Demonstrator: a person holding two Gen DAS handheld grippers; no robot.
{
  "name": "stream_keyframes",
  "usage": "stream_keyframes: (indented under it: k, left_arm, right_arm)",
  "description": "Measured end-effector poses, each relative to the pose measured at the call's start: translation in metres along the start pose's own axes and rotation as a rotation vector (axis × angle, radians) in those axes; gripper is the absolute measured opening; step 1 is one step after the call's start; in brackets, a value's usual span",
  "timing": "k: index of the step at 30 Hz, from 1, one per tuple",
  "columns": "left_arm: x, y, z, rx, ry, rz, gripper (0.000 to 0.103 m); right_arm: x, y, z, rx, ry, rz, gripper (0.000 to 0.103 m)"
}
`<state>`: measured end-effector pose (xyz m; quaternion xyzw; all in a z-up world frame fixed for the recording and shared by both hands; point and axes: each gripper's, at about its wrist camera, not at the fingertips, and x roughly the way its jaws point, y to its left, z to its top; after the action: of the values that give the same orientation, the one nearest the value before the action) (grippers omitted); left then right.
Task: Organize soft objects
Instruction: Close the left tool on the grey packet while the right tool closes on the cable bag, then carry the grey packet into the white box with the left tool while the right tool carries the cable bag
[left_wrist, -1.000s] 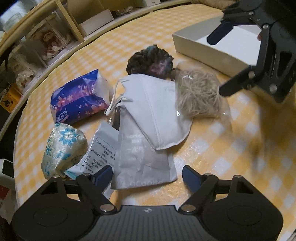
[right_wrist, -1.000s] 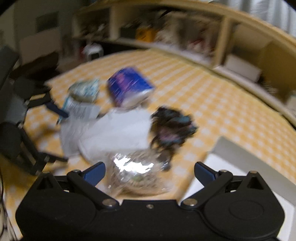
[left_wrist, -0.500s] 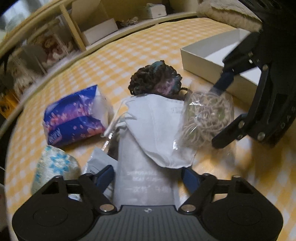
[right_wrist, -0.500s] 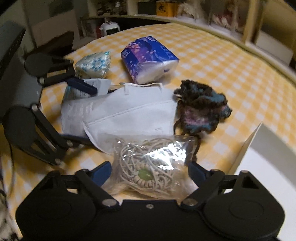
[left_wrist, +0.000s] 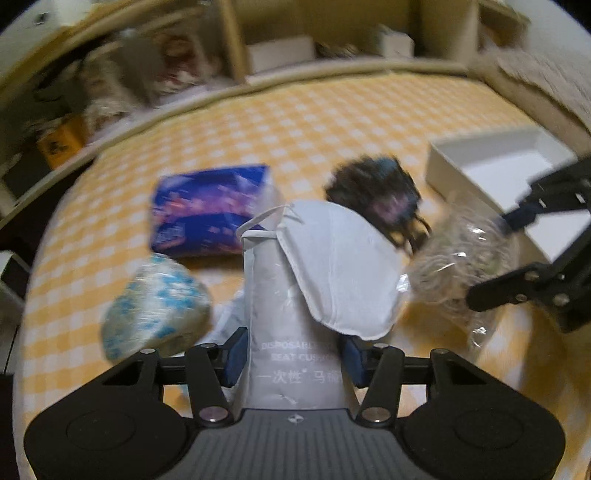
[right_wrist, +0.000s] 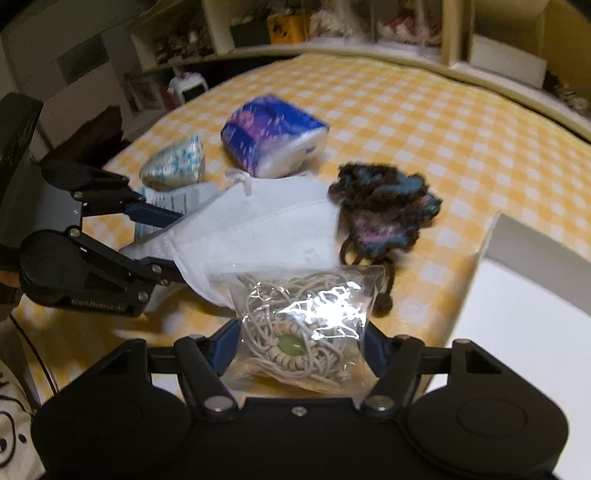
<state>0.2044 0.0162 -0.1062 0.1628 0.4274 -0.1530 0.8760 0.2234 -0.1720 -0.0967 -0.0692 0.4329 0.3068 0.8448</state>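
Left wrist view, catalogued from left to right across the tabletop (left_wrist: 332, 122), which wears a yellow checked cloth.

1. Floral pouch (left_wrist: 155, 306), pale blue print, resting on the cloth at the left, free of any grip.
2. Tissue pack (left_wrist: 210, 214), blue and purple wrap, lying flat beyond the pouch and just beside it.
3. Grey packet (left_wrist: 291, 332), printed "DISPOSABLE" and "SEAT CUSHION". The left gripper (left_wrist: 291, 360) has its blue pads pressed against both sides of it; judged a firm clamp. The end-on grip suits a flat, limp packet that would fold if pinched mid-span.
4. White face mask (left_wrist: 340, 266), draped over the far part of the grey packet, ear loops trailing left. It is not gripped, so it will likely ride along or slide off if the packet is lifted.
5. Dark knitted piece (left_wrist: 376, 192), blue and pink patches, behind the mask and partly under its edge.
6. Clear bag of cord (right_wrist: 306, 325), tangled pale cord with a green bead, clamped between the pads of the right gripper (right_wrist: 299, 343). The crinkly film looks slippery.
7. White box (left_wrist: 498, 166), open and seemingly empty, at the far right: the probable destination, since the right gripper sits just beside its wall.
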Motion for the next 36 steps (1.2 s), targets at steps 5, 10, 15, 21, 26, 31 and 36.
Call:
stream_keyframes:
  k: [5,10,15,21,26,31,36]
  left_arm:
    - [-0.028,0.014,0.001,-0.112,-0.074,0.048,0.054]
    - [-0.060,0.017,-0.002,-0.179,-0.155,0.078,0.054]
    - [-0.086,0.014,-0.005,-0.227,-0.231,0.096,0.054]
    - [-0.108,0.010,-0.006,-0.295,-0.304,0.125,0.054]
    - [-0.119,0.010,-0.007,-0.346,-0.333,0.152,0.054]
    - [-0.124,0.009,-0.005,-0.383,-0.355,0.153,0.054]
    - [-0.126,-0.005,0.004,-0.419,-0.376,0.103,0.054]
  right_arm:
    - [-0.032,0.001,0.001,0.077,-0.100,-0.007,0.069]
    - [-0.057,0.005,0.001,0.119,-0.168,-0.022,0.069]
    - [-0.072,0.008,-0.003,0.165,-0.209,-0.029,0.069]
    - [-0.094,0.012,-0.008,0.219,-0.277,-0.047,0.069]
    - [-0.111,0.010,-0.012,0.261,-0.337,-0.060,0.069]
    - [-0.123,0.008,-0.017,0.296,-0.368,-0.088,0.069]
    - [-0.138,0.000,-0.026,0.335,-0.387,-0.125,0.069]
